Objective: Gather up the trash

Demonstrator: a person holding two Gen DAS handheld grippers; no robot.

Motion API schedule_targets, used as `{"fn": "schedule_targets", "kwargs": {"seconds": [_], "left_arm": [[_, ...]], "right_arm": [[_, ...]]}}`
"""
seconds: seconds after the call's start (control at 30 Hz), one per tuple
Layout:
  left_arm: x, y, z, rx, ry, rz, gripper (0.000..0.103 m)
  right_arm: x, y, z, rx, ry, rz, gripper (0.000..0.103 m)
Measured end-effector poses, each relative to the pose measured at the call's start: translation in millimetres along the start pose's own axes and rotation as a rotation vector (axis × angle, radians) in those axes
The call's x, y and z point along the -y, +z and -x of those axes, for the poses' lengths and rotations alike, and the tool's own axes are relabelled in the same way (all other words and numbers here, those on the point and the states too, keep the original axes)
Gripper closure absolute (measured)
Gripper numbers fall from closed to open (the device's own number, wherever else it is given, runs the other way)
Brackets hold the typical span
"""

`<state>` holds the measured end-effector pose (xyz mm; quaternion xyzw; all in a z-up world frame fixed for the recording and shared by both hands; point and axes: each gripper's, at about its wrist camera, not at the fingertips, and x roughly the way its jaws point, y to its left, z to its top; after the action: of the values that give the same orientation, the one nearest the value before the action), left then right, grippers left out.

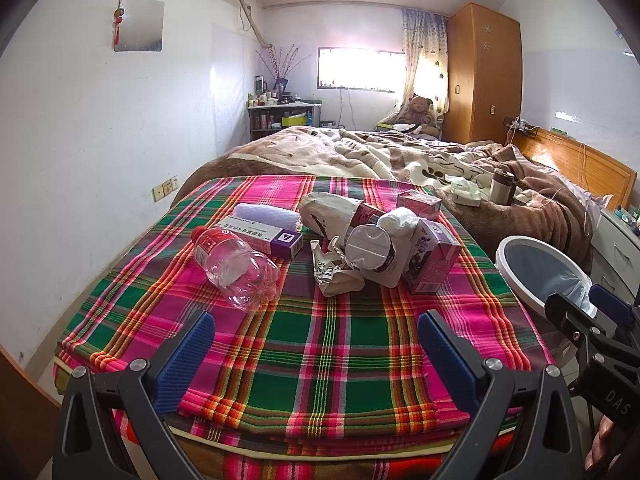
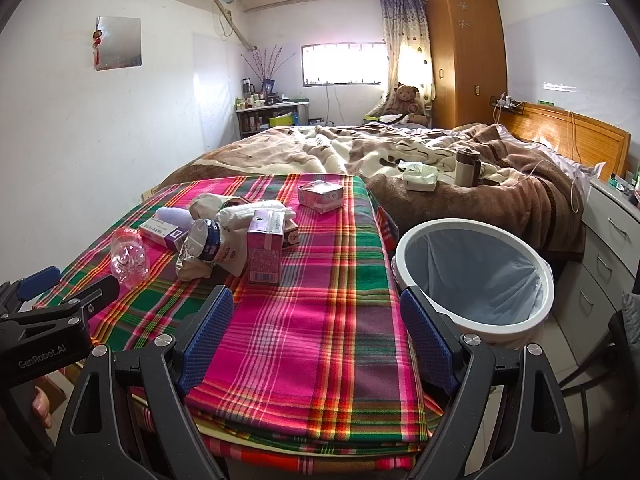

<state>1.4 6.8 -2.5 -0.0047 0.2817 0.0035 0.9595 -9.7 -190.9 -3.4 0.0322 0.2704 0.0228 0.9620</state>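
Trash lies in a heap on the plaid cloth [image 1: 320,344]: an empty clear bottle [image 1: 236,268] with a red label, a purple-and-white medicine box [image 1: 260,236], crumpled paper [image 1: 336,268], a foil-lidded cup [image 1: 370,250], a purple drink carton [image 1: 432,260] and a pink box [image 1: 418,204]. A white bin [image 2: 476,276] with a grey liner stands right of the cloth. My left gripper [image 1: 316,344] hovers open over the cloth's near edge, short of the bottle. My right gripper [image 2: 316,320] is open too, between the carton [image 2: 266,252] and the bin.
A brown-and-cream blanket [image 1: 380,152] covers the bed behind, with a tissue pack [image 2: 418,176] and a flask [image 2: 468,168] on it. A white drawer unit [image 2: 608,248] stands right of the bin. A wooden wardrobe [image 2: 464,56] and a teddy bear [image 2: 406,98] are at the far wall.
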Motion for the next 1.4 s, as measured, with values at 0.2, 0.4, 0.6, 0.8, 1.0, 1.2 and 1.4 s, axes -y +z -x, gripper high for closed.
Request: {"fn": "schedule_targets", "kwargs": {"seconds": [0.2, 0.4, 0.6, 0.8, 1.0, 1.2, 1.4], "left_arm": [[-1.1, 0.1, 0.0, 0.000, 0.002, 0.000, 0.000], [-1.0, 0.1, -0.1, -0.001, 0.002, 0.002, 0.000], [-2.5, 0.1, -1.2, 0.000, 0.005, 0.003, 0.000], [-4.4, 0.9, -4.8, -0.006, 0.007, 0.004, 0.000], [-6.5, 1.8, -10.6, -0.014, 0.014, 0.007, 0.000], [-21.5, 4.9, -23.8, -0.038, -0.002, 0.031, 0.000], [-58.4, 10.3, -50.8, -0.082, -0.008, 0.104, 0.000]], "right_arm": [[0.4, 0.3, 0.1, 0.001, -0.002, 0.000, 0.016], [0.8, 0.3, 0.1, 0.002, -0.002, 0.000, 0.016], [0.4, 0.5, 0.5, 0.003, -0.003, 0.006, 0.016], [1.0, 0.7, 0.8, 0.002, -0.002, 0.006, 0.016], [-0.8, -1.2, -4.9, -0.007, -0.005, 0.008, 0.016], [-6.2, 2.7, -21.6, -0.013, 0.001, 0.020, 0.016], [-16.3, 9.4, -49.5, -0.039, 0.016, 0.044, 0.016]]}}
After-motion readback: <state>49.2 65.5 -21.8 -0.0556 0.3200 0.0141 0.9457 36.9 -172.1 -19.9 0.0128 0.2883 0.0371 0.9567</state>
